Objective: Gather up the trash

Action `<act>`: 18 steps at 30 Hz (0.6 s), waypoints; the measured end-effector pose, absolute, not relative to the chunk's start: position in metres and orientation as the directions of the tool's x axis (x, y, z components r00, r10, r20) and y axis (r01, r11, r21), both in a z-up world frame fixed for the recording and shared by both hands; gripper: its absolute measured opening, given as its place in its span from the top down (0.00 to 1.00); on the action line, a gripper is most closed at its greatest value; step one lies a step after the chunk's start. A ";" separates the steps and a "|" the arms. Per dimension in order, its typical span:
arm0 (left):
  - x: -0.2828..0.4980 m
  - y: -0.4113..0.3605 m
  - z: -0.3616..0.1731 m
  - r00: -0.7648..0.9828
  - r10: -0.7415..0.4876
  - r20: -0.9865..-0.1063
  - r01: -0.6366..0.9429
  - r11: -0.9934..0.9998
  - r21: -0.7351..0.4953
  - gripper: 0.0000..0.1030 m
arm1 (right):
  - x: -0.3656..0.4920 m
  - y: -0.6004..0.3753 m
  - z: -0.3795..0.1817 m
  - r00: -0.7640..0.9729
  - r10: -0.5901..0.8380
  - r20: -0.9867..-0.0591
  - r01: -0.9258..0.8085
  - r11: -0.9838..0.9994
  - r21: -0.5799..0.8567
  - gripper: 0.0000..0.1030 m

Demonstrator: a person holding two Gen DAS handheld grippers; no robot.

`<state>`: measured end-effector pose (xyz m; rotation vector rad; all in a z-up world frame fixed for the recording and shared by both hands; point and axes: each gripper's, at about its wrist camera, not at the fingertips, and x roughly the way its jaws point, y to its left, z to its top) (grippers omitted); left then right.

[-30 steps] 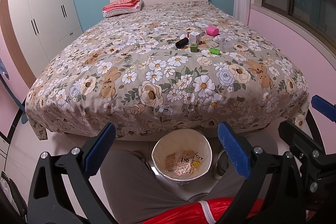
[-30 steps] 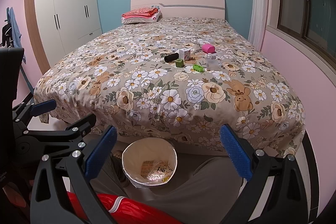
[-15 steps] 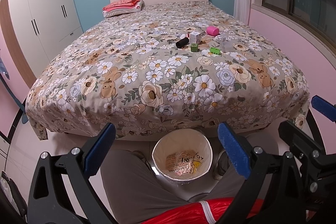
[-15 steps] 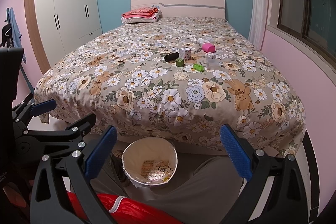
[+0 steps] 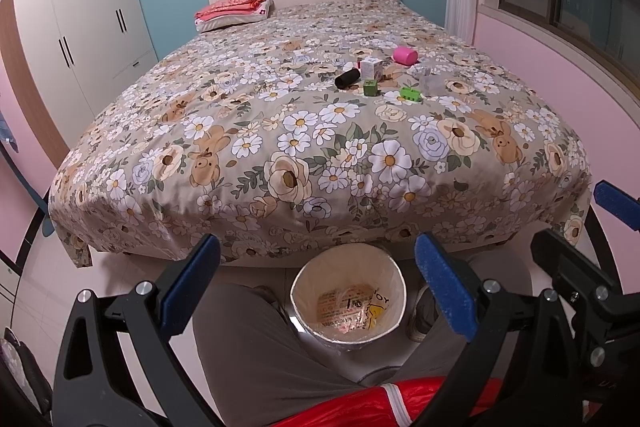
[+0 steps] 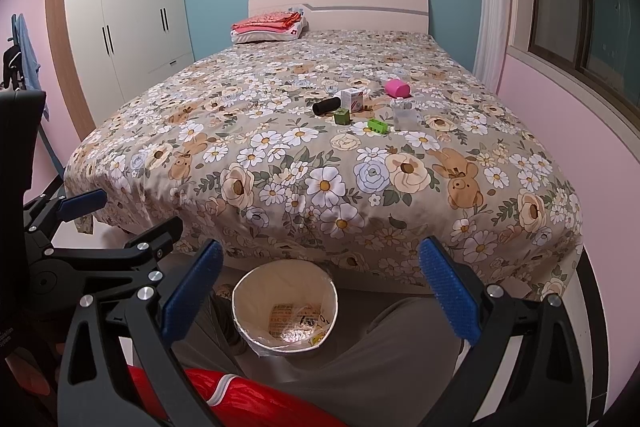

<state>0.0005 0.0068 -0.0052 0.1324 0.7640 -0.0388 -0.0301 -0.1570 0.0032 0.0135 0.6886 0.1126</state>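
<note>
While the person is sitting at the foot of the bed, the left gripper (image 5: 316, 279) is hanging low over their lap with its two blue fingers wide apart and nothing between them. The right gripper (image 6: 320, 287) is doing the same — fingers spread, holding nothing. Each one is showing at the edge of the other's view, so they are sitting side by side.

Just past the fingers, the bin (image 5: 348, 301) is standing on the floor between the person's legs, right against the end of the bed (image 5: 320, 155). It is open at the top, and some wrappers (image 5: 352, 307) are lying at the bottom.

Further out, the trash is waiting well up the flowery bed cover, a bit to the right side. A black tube (image 6: 326, 105) is lying on its side next to a small white box (image 6: 352, 99). A green cube (image 6: 341, 116) and a green block (image 6: 377, 125) are sitting a little closer. A pink cup (image 6: 397, 88) is lying tipped over further back, and something clear and crinkly (image 6: 405, 119) is sitting by the green block — it is hard to tell what it is.

All of these are looking small and probably light. The cube and block should be stiff, so pinching their flat sides should work. The tube and cup may be rolling away on the soft cover, so it is better to be squeezing across the round middle. The box could be crushing easily, and the clear thing may be slippery — a gentle squeeze is best.
</note>
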 end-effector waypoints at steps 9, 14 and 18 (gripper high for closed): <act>0.028 -0.006 -0.014 0.704 -0.018 -0.710 0.140 0.984 0.114 0.07 | -0.013 -0.165 0.004 0.778 0.086 -0.623 -0.079 0.996 0.038 0.03; 0.055 -0.017 -0.014 0.698 -0.044 -0.714 0.169 0.980 0.105 0.07 | 0.009 -0.175 0.004 0.771 0.079 -0.631 -0.070 0.997 0.039 0.03; 0.083 -0.024 -0.016 0.679 -0.076 -0.730 0.196 0.977 0.081 0.07 | 0.032 -0.185 0.007 0.769 0.080 -0.634 -0.067 0.997 0.044 0.03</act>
